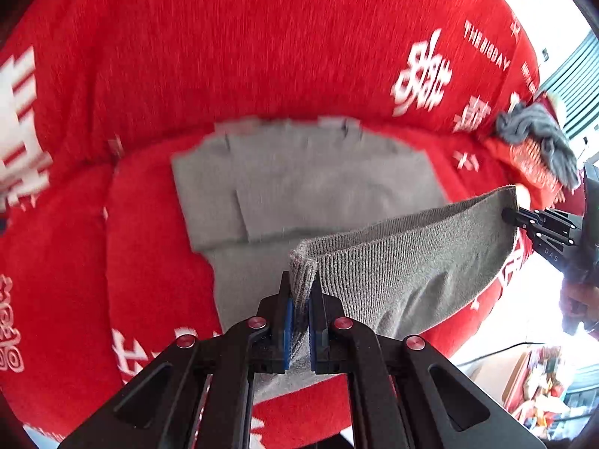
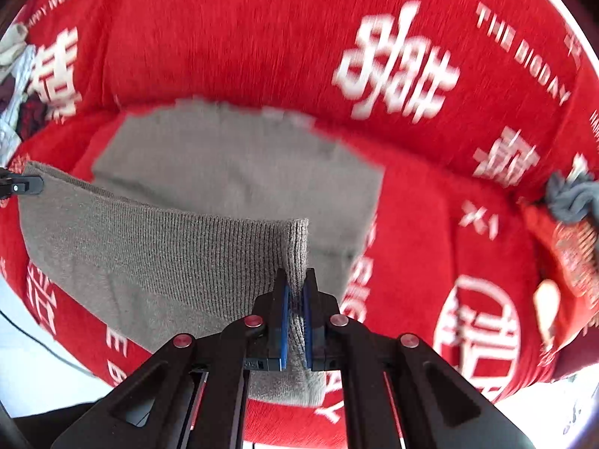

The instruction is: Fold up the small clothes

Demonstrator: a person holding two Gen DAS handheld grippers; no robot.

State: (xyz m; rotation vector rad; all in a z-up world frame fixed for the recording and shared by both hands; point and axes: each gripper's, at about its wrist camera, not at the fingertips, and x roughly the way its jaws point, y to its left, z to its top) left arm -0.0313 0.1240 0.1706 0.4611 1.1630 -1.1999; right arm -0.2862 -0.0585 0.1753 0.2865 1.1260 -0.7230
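Above the red cover [image 1: 262, 56], the grey garment's [image 1: 318, 187] near hem is pinched by the left gripper [image 1: 301, 299] and right gripper [image 2: 295, 295] (sleeves seemingly tucked); the final fold remains.

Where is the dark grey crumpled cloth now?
The dark grey crumpled cloth lies at the right edge of both wrist views, on the red printed cover, beyond the right gripper.

ribbed grey knit garment [image 1: 404, 262], plush red blanket [image 1: 262, 56]
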